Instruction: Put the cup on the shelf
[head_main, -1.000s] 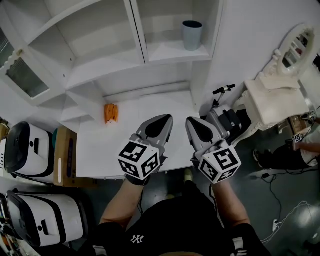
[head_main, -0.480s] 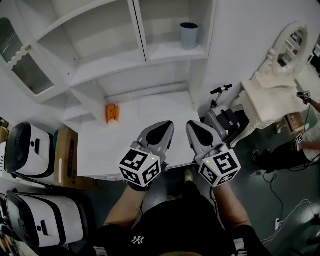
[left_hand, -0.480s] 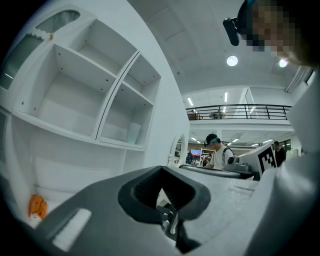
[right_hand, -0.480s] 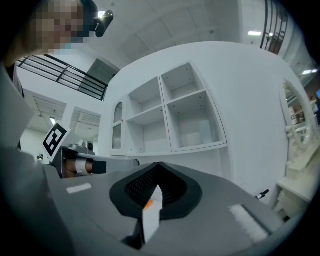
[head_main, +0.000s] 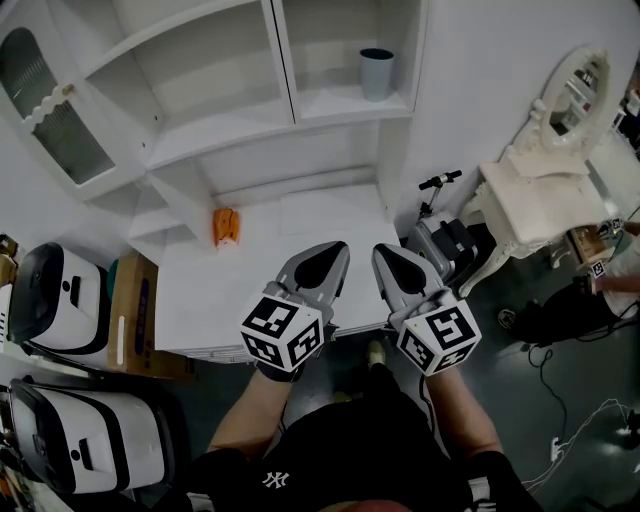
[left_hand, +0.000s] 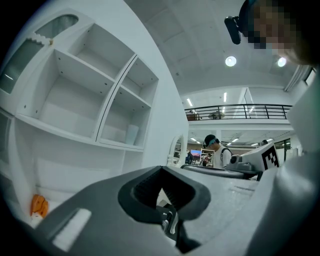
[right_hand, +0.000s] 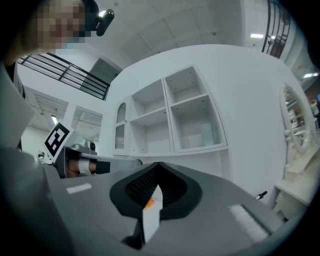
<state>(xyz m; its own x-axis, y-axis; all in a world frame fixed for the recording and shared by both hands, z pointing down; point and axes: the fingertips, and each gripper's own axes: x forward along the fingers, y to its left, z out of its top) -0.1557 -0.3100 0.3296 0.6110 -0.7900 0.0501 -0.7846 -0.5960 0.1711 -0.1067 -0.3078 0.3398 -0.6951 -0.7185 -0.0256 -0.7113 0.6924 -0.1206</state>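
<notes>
Grey-blue cup (head_main: 377, 74): upright on the shelf (head_main: 340, 106), in the right compartment, well apart from both grippers. Left gripper (head_main: 330, 250): jaws pressed together, nothing between them, over the near edge of the white table (head_main: 290, 220). Right gripper (head_main: 386, 252): likewise closed and empty, just beside the left. Orange item (head_main: 226, 226): on the table, far left.

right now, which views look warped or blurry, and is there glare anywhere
Head view: sharp and evenly lit, the shelf edges only slightly bowed, cup crisp. Left gripper view: heavy fisheye, black corners, ceiling lamps blown out, near foreground soft. Right gripper view: same fisheye and dark corners, cup pale and washed out against the white shelf.
</notes>
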